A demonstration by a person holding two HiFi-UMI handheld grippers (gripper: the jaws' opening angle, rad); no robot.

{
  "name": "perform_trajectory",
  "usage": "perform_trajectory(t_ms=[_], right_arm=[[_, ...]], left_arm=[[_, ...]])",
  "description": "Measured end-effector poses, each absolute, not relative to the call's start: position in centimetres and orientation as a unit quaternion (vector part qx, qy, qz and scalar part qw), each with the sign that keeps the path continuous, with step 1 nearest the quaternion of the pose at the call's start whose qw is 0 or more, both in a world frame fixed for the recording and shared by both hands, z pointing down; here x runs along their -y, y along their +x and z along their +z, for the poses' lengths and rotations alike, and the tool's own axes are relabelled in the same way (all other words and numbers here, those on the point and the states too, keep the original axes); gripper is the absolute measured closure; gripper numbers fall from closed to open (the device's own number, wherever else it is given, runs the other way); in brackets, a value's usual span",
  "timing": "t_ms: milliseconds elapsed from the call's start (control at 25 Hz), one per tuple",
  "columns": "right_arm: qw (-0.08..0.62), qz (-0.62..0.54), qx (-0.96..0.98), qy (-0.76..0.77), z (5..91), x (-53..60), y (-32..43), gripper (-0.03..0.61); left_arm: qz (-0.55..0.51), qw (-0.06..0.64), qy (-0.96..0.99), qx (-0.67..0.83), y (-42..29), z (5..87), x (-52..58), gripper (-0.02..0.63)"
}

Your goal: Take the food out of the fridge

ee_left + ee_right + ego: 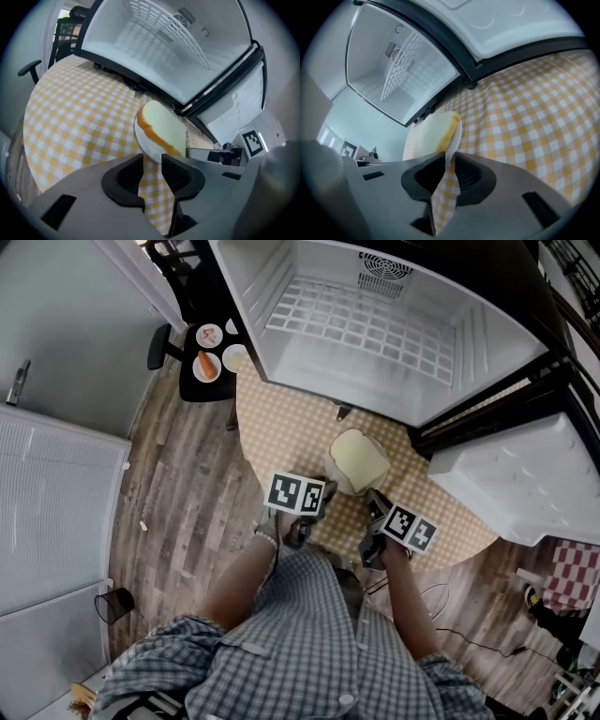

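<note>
A slice of bread (359, 457) lies on a white plate (337, 480) on the round yellow-checked table (281, 427), just in front of the open fridge (375, 324). My left gripper (328, 491) is at the plate's near left rim. In the left gripper view its jaws (152, 161) stand open, the plate (143, 140) and bread (164, 124) right at the tips. My right gripper (377, 501) is at the plate's near right. In the right gripper view the plate's rim (458, 133) runs down between the jaws (449, 159), which are shut on it; the bread (431, 133) sits behind.
The fridge compartment holds only a white wire shelf (366, 329). Its door (525, 484) hangs open at the right, over the table's edge. A small black stand (208, 381) with plates of food (207, 365) stands at the back left. A black bin (112, 606) is on the wood floor.
</note>
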State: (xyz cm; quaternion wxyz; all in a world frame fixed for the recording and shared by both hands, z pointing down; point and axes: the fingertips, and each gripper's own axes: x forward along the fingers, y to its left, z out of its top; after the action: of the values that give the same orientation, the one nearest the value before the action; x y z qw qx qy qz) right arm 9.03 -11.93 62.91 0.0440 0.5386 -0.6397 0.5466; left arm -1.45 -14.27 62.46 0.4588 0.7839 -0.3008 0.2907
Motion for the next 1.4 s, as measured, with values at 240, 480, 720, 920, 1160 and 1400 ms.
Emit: perform_trajectory(t_ms=[240,480,720,920,1160,1400], right_arm=[[0.123,0.47,0.661,0.572,62.3,12.0,10.1,0.541],[0.158,0.377,0.701,0.585,59.0,12.9,10.3,0.549],[0.175,0.288,0.739,0.583,54.0,13.9,9.0,0.558],[0.153,0.245,0.757,0.586,49.5,14.5,8.4,0.566],[0.124,0.206,0.771,0.59,44.8,15.1,8.5,0.568],[0.098,0.18,0.778,0.594,41.7,15.6,8.9,0.569]], left_arm=[[0.29,0.423,0.79,0.336,-3.1,61.0,15.9,0.56],[0.291,0.36,0.817,0.344,-3.5,58.1,16.6,0.606],[0.294,0.257,0.858,0.334,-2.7,53.9,17.3,0.607],[0.265,0.205,0.879,0.34,-2.1,50.2,18.5,0.607],[0.234,0.179,0.894,0.336,-1.6,46.0,18.9,0.607],[0.211,0.164,0.911,0.313,-0.4,42.7,18.2,0.607]])
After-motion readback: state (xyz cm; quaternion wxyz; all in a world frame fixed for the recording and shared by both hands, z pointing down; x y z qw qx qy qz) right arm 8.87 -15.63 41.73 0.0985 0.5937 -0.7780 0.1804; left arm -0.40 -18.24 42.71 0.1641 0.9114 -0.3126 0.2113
